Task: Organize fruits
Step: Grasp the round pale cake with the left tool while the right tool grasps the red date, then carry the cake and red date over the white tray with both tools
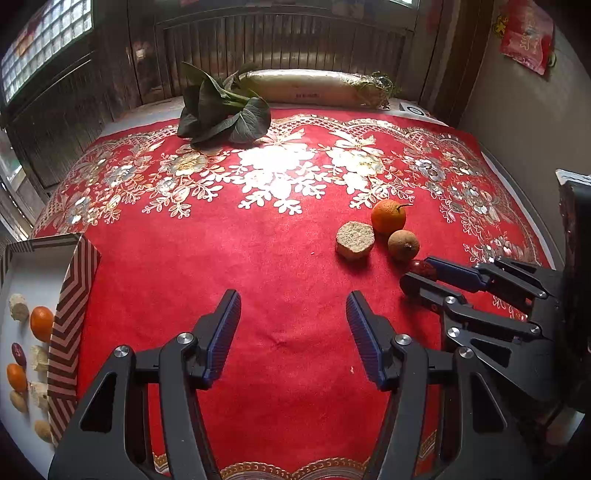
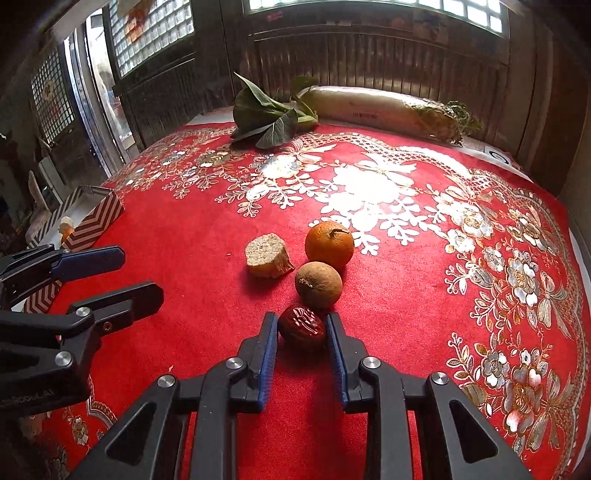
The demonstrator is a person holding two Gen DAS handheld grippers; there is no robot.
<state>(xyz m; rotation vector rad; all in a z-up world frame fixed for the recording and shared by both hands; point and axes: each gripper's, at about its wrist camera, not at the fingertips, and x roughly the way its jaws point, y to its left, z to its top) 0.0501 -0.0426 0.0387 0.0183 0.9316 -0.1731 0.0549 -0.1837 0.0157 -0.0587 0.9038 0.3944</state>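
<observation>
Right tongs pinching the red date on the tabletop just below the longan, likely bound for the striped box; left tongs spread, empty.

I read daylight from the rear windows, glare on the tablecloth (edges fisheye-bent, dark).

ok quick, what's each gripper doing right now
left gripper: open, nothing between its fingers
right gripper: shut on the red date
</observation>
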